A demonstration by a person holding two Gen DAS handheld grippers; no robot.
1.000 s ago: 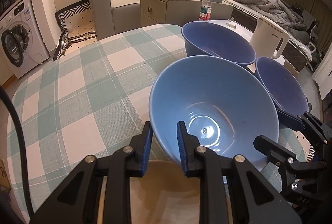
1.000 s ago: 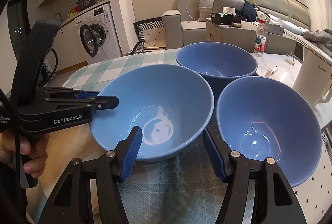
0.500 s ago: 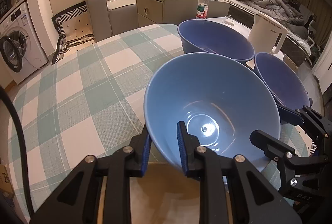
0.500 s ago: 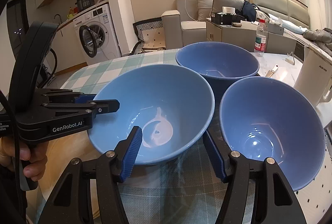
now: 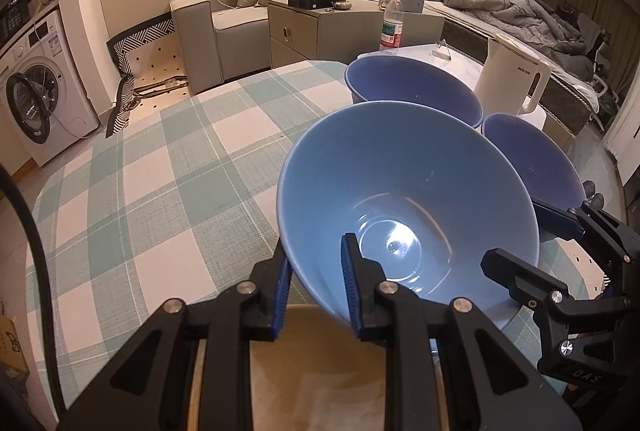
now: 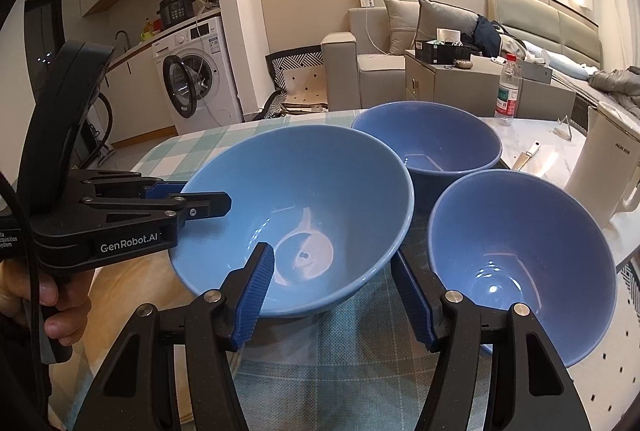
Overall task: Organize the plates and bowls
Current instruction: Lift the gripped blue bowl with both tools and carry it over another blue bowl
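Observation:
My left gripper is shut on the near rim of a light blue bowl, one finger inside and one outside, and holds it tilted above the checked tablecloth. The bowl also shows in the right wrist view, with the left gripper on its left rim. My right gripper is open, its fingers straddling the bowl's right near side without gripping. A darker blue bowl sits to the right, another dark blue bowl behind.
A white kettle stands at the table's far right edge beside a water bottle. A beige mat or plate lies under the left gripper. A sofa, cabinet and washing machine stand beyond the table.
The left gripper has lifted the light blue bowl a little and tilted it. The right gripper has stayed open in about the same place.

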